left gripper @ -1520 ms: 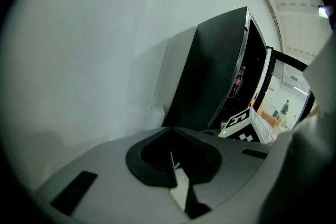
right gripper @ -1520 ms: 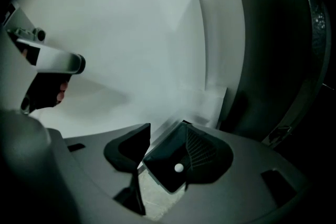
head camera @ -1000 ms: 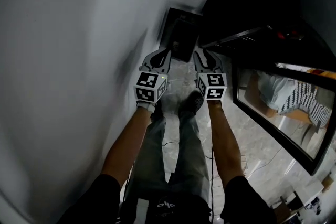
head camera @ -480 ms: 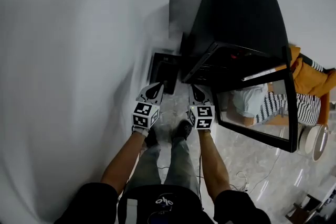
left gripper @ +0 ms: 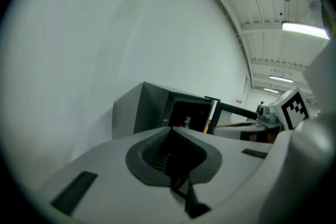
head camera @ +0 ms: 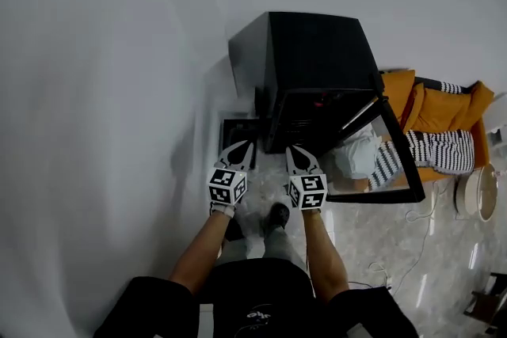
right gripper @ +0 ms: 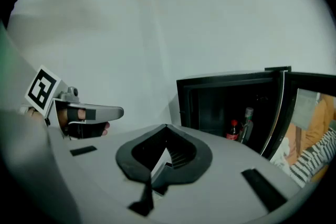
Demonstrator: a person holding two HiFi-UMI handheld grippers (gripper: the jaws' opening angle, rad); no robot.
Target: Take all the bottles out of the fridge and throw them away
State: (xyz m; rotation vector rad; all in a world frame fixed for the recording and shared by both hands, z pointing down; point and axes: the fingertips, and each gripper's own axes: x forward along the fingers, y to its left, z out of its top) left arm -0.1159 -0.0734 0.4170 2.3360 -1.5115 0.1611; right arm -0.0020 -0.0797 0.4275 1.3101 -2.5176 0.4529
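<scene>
A black mini fridge [head camera: 313,59] stands against the white wall with its glass door [head camera: 388,170] swung open to the right. In the right gripper view, two bottles stand inside the fridge [right gripper: 226,102]: a dark one with a red cap [right gripper: 232,130] and a clear one with a grey cap [right gripper: 245,122]. Both grippers hang side by side in front of the fridge, apart from it. My left gripper [head camera: 240,146] [left gripper: 170,129] is shut and empty. So is my right gripper [head camera: 295,150] [right gripper: 166,126]. A black bin [head camera: 235,131] sits on the floor left of the fridge, just beyond the left gripper.
Orange and striped cloth [head camera: 440,119] lies right of the fridge and is mirrored in the door glass. A round white object [head camera: 474,194] and cables [head camera: 420,245] lie on the pale floor at the right. The wall [head camera: 95,91] closes off the left side.
Both grippers have risen from down by the black bin and hold level before the fridge. The head view has lifted, so the whole fridge shows.
</scene>
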